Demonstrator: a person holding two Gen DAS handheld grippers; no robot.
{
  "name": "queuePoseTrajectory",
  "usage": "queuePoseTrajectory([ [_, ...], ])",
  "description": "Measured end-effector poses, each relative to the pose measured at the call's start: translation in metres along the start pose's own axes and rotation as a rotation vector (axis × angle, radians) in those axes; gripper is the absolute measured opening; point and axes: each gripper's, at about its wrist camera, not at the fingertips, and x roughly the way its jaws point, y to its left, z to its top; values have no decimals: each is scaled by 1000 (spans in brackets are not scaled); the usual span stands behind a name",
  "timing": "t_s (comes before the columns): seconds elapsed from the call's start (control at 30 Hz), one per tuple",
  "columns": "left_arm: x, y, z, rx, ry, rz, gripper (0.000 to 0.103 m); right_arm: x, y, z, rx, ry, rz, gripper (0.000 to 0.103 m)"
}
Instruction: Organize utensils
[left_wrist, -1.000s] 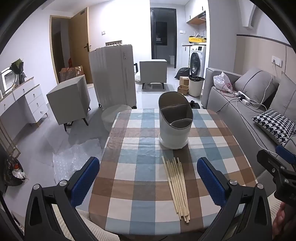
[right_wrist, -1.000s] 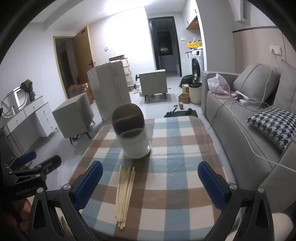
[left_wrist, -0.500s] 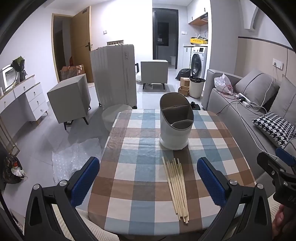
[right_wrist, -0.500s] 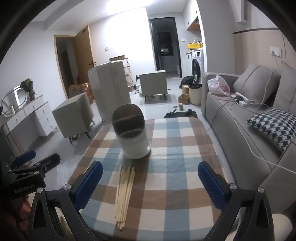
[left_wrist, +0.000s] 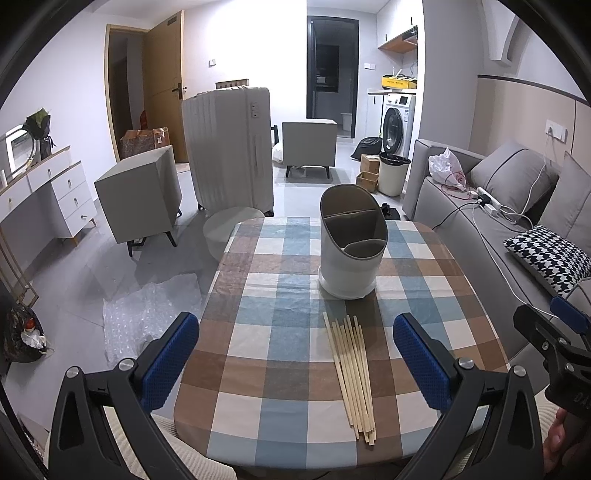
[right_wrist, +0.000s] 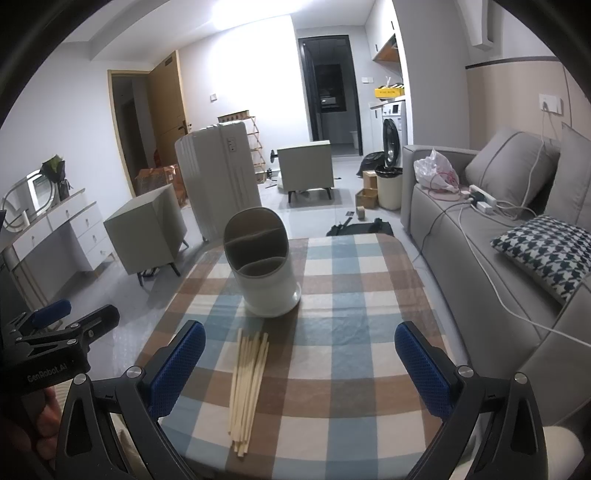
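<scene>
Chopsticks (left_wrist: 351, 373) lie in one loose bundle on the tabletop (left_wrist: 280, 354), at about 5 o'clock from its centre in the left wrist view, their near tips close to the near edge; the exact number of sticks cannot be told, as they overlap. At 12 o'clock from the bundle, a little apart, stands one white utensil holder (left_wrist: 351, 251) with grey-lined compartments, upright and with nothing in it. The checked tablecloth (right_wrist: 354, 332) of blue, brown and cream squares is bare to the left and right of these two things, leaving open room on both sides and toward the far edge. The left hand-held gripper (left_wrist: 295, 362) hangs over the near edge with its blue pads spread wide and nothing between them; the right hand-held gripper (right_wrist: 299, 362) is likewise spread wide and has hold of nothing. Each shows at the rim of the other's view. A grey sofa (left_wrist: 480, 221) runs along the table's 3 o'clock side, close to that edge, with one houndstooth cushion (right_wrist: 546, 254) on it. On the tiled floor beyond, toward 11 o'clock, stand one pale suitcase (left_wrist: 229, 147) and two grey cabinets.
</scene>
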Motion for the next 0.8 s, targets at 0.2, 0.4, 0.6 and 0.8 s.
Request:
queuePoseTrajectory([
  [0.2,1,1,0,-4,5,-6,102,0,-3,0,-1,-1,-1,103],
  [0.4,2,3,-3,-9,9,-7,102,0,-3,-1,-1,0,-1,103],
  [0.6,3,3,-3,-9,10,-9,102,1,-2,1,-2,1,-1,103],
  [0.8,3,3,-5,-12,15,-14,102,0,-3,0,-4,1,-1,103],
])
